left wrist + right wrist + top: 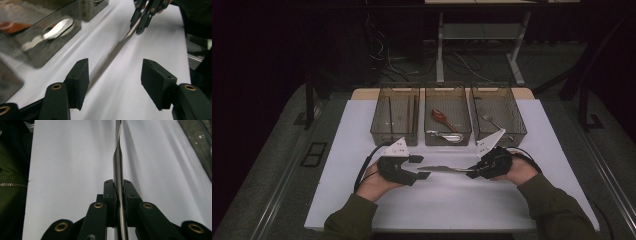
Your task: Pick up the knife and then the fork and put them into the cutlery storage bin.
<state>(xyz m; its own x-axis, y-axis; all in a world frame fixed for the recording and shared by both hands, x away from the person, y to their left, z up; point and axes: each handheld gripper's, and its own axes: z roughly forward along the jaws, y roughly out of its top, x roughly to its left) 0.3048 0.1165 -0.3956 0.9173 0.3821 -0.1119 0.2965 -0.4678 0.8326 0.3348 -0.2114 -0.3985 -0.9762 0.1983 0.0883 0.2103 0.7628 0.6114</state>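
Observation:
A metal table knife (442, 169) with a toothed blade lies level just above the white mat, handle to the right. My right gripper (473, 172) is shut on its handle; in the right gripper view the handle (118, 162) is pinched between the jaws (119, 188). My left gripper (421, 167) is open at the blade's tip end. In the left gripper view the blade (110, 55) runs between my spread fingers (115, 75), closer to the left pad (79, 80), and the right gripper (142, 20) holds its far end.
Three clear brown bins stand in a row at the back of the white mat (352, 165). The left bin (377, 131) looks bare. The middle bin (447, 88) holds a red-brown spoon (442, 118) and a metal spoon (446, 136). The right bin (522, 131) holds a fork (492, 121).

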